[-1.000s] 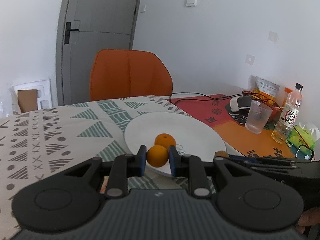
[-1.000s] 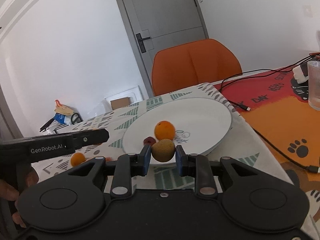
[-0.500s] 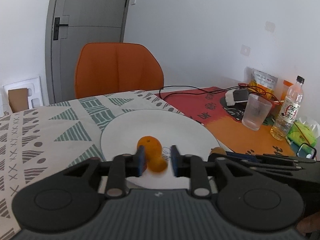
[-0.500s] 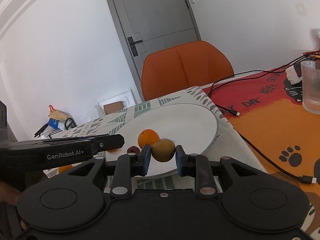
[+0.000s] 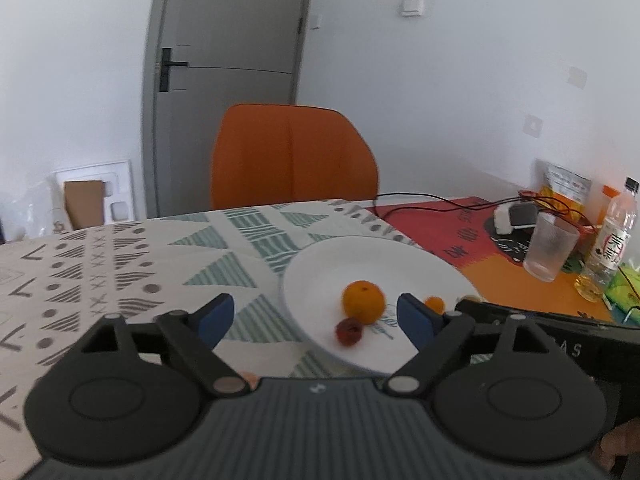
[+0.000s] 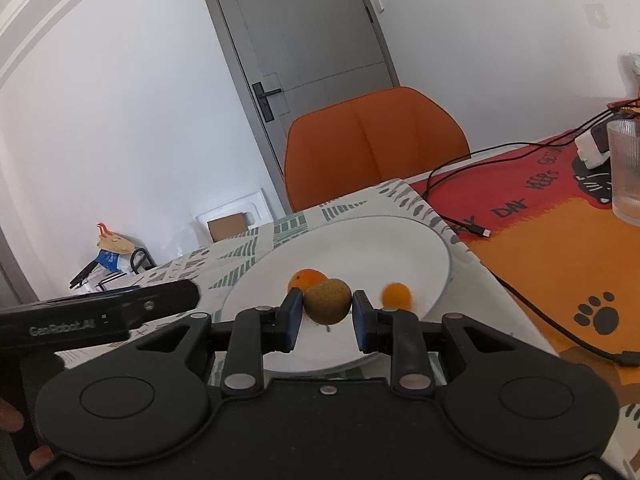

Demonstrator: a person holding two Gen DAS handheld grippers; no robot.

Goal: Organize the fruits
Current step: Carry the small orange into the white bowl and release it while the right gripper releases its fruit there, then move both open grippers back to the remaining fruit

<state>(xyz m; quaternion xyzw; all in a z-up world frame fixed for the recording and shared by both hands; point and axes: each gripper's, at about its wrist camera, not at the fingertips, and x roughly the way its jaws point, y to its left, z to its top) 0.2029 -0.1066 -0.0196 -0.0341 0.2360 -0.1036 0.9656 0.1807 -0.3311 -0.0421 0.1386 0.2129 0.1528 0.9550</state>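
Note:
A white plate on the patterned cloth holds an orange, a small dark red fruit and a small orange fruit. My left gripper hovers at the plate's near edge. Its jaws are opening and stand wide, with nothing pressed between the blue pads. My right gripper is shut on a round brownish-green fruit over the plate's near rim. Behind it sits the orange. The small orange fruit is blurred to its right.
An orange chair stands behind the table. To the right lie a red and orange mat, a black cable, a ribbed glass, a bottle and snack bags. The left gripper's body reaches in from the left.
My left gripper has opened wide and let go of the small orange fruit, which now lies on the plate's right side. The right gripper still holds its brownish-green fruit.

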